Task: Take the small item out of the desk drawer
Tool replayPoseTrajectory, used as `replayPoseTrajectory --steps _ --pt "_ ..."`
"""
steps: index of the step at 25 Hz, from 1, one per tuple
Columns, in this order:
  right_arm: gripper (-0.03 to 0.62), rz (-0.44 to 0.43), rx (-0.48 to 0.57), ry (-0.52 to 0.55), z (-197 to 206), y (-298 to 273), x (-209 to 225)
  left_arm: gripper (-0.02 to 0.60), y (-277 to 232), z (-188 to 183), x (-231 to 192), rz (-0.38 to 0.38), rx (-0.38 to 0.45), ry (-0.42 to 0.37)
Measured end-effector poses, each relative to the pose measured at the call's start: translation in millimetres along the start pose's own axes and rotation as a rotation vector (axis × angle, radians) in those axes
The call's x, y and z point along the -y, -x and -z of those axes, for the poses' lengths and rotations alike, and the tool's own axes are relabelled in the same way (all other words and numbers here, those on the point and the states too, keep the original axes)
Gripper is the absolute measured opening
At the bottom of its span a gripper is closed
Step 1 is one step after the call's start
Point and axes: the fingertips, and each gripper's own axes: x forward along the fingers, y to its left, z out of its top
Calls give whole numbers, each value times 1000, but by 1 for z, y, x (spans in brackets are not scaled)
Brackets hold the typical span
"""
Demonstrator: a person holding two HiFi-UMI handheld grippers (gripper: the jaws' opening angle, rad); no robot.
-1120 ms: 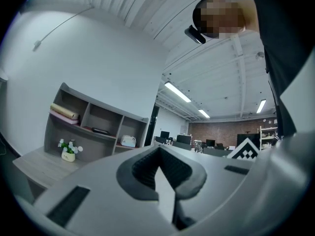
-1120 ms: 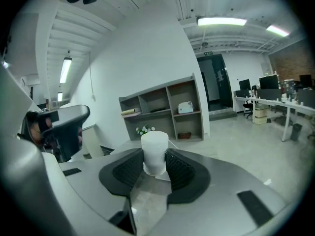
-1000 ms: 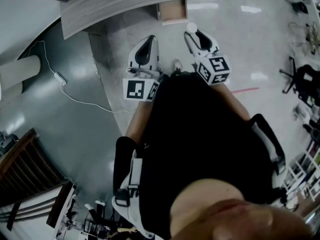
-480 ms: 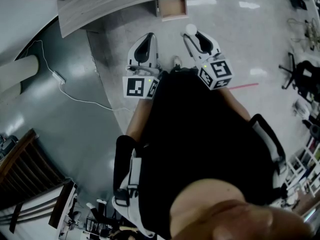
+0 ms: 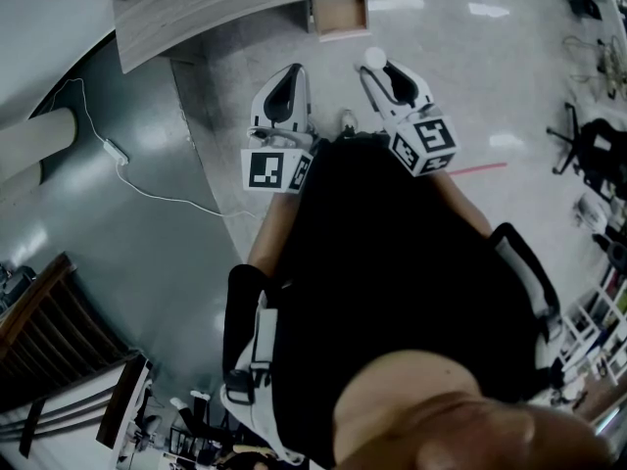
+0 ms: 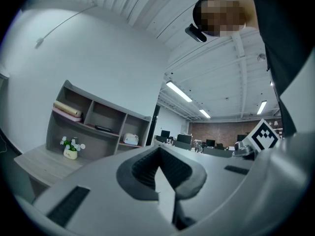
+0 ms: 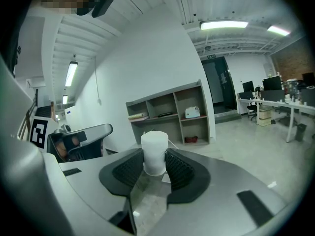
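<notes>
1. My right tongs (image 7: 155, 170) are clamped on the small white item (image 7: 154, 151). It stands upright between the two dark pads, with its top sticking out above them.
2. In the head view, that item sits at the tips of the right tongs. It is outside the drawer (image 5: 339, 17), just on my side of the drawer's front edge and a little to the right.
3. The drawer is pulled out from under the desk (image 5: 225, 6), and its wooden inside faces up.
4. My left tongs (image 6: 158, 167) are closed, the pads meeting with nothing between them.
5. The left tongs are also on my side of the drawer, to its left and near the desk's edge. They lie beside the right tongs without touching them.
6. A white cable (image 5: 147, 190) lies on the floor, far to the left of the drawer.
</notes>
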Motion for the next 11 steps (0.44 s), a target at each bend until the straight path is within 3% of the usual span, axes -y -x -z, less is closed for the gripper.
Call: replayPoseTrajectory --steps 11 --pt "138 -9 -5 -2 -1 -4 -4 -2 -1 -1 -4 2 -3 0"
